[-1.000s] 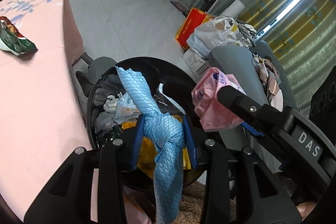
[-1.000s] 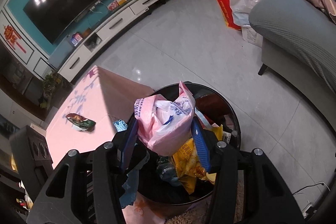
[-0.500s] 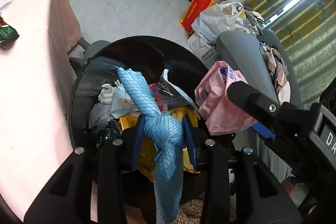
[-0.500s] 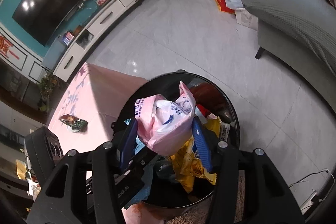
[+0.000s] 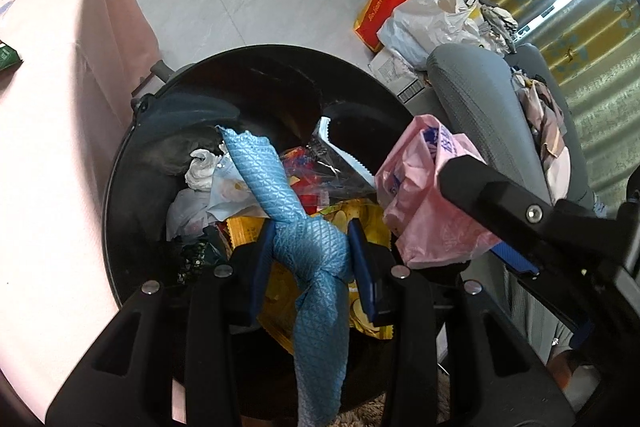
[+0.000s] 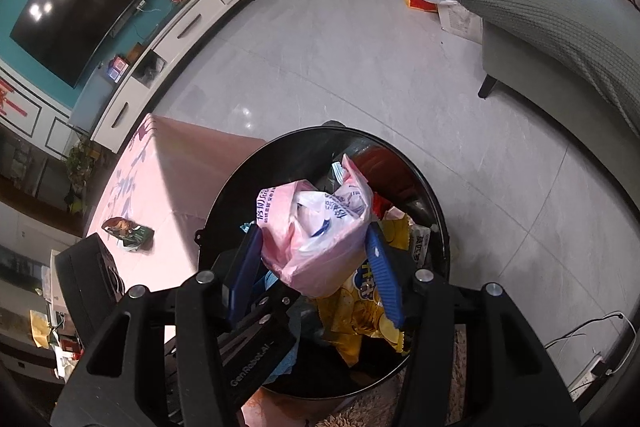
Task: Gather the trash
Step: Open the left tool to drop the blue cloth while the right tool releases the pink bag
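Note:
A round black trash bin [image 5: 120, 187] holds several wrappers and tissues; it also shows in the right wrist view [image 6: 436, 207]. My left gripper [image 5: 310, 251] is shut on a blue textured cloth [image 5: 276, 195] and holds it over the bin. My right gripper [image 6: 316, 255] is shut on a pink plastic bag [image 6: 316, 231] and holds it over the bin. In the left wrist view the pink bag [image 5: 424, 203] and the right gripper sit at the bin's right side. A green snack packet [image 6: 128, 231] lies on the pink table [image 6: 168, 171].
The pink-clothed table [image 5: 48, 131] stands left of the bin. A grey sofa [image 6: 560, 27] stands to the right. White plastic bags [image 5: 432, 23] and a red bag [image 5: 380, 11] lie on the grey floor beyond. A white TV cabinet [image 6: 188, 27] lines the far wall.
Both grippers have moved in closer over the bin, each still holding its item. The bin fills more of both views, and the table has slid to the left.

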Tool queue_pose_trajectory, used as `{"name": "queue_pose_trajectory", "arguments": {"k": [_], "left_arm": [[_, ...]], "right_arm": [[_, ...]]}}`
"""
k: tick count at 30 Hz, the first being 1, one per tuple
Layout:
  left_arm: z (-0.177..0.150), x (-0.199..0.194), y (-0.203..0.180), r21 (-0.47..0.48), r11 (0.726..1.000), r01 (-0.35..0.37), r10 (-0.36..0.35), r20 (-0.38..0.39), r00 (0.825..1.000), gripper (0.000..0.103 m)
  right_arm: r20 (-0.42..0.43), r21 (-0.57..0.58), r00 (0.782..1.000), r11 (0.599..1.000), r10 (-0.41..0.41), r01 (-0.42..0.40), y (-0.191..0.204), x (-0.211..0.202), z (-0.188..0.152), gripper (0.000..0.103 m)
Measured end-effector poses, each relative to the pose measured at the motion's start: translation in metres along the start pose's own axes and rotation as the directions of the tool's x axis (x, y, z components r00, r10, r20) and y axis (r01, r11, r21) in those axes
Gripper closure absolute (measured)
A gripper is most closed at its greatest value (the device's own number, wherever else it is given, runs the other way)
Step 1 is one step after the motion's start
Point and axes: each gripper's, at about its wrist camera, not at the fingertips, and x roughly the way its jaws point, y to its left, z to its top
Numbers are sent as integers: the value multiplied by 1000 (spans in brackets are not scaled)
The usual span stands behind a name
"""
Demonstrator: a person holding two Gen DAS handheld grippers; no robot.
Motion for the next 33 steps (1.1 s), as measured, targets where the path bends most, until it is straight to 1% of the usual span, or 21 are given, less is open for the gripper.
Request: {"name": "queue_pose_trajectory", "arguments": {"k": [5,13,21,33], "left_arm": [[1,2,-1,4,1000,-14,14,-7,1000,65],[0,6,-4,9,1000,-28,29,-19,999,65],[-2,6,-6,16,999,-32,32,-21,999,65],[-4,3,-4,7,999,-33,33,-18,999,65]], "right_arm": [[-7,9,1000,1000,-15,15,-1,3,1,50],[-41,13,998,999,-41,41,0,13,2,49],[-40,6,997,997,-72,72,1,17,1,49],[-70,1,993,995,-95,95,3,27,0,48]]}}
